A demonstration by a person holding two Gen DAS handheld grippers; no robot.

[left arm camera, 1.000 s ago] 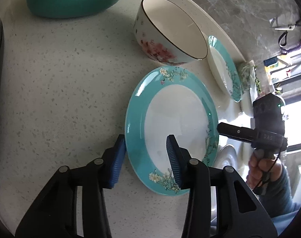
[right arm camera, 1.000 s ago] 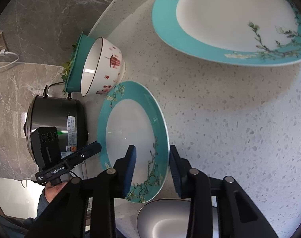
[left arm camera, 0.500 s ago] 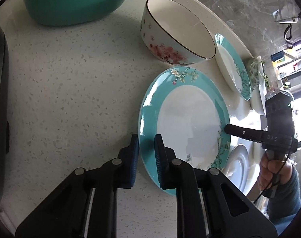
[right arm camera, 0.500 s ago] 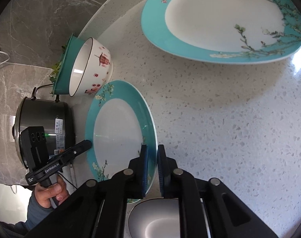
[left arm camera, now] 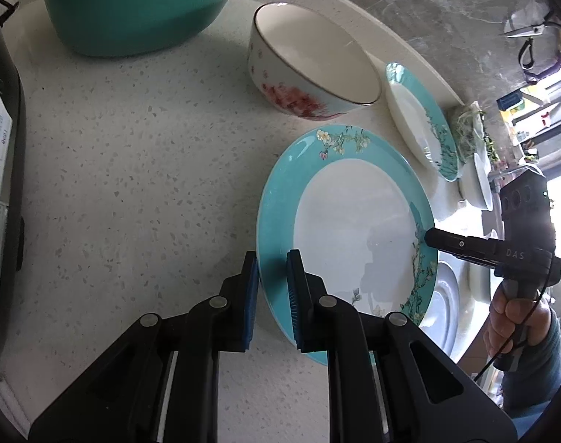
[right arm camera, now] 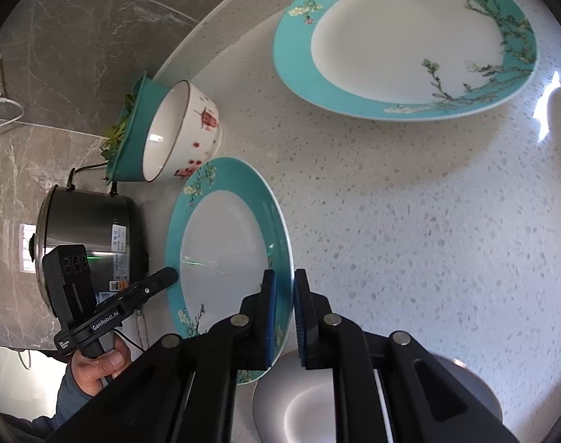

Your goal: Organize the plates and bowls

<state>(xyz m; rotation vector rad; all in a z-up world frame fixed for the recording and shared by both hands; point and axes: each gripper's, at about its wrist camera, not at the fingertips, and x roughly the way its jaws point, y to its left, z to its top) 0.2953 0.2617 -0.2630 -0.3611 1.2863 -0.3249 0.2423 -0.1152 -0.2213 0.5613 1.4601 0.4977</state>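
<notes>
Your left gripper (left arm camera: 272,288) was clamped on the teal rim of the near plate (left arm camera: 348,221) at its 9 o'clock edge, and your right gripper (right arm camera: 283,317) was clenched on the same plate's opposite rim, at 3 o'clock. Both sets of jaws had just been closing with the rim between them. The plate sat on the speckled surface (left arm camera: 132,170), the floral bowl (left arm camera: 310,70) just beyond at 12 o'clock, a second plate (right arm camera: 406,42) farther right.
</notes>
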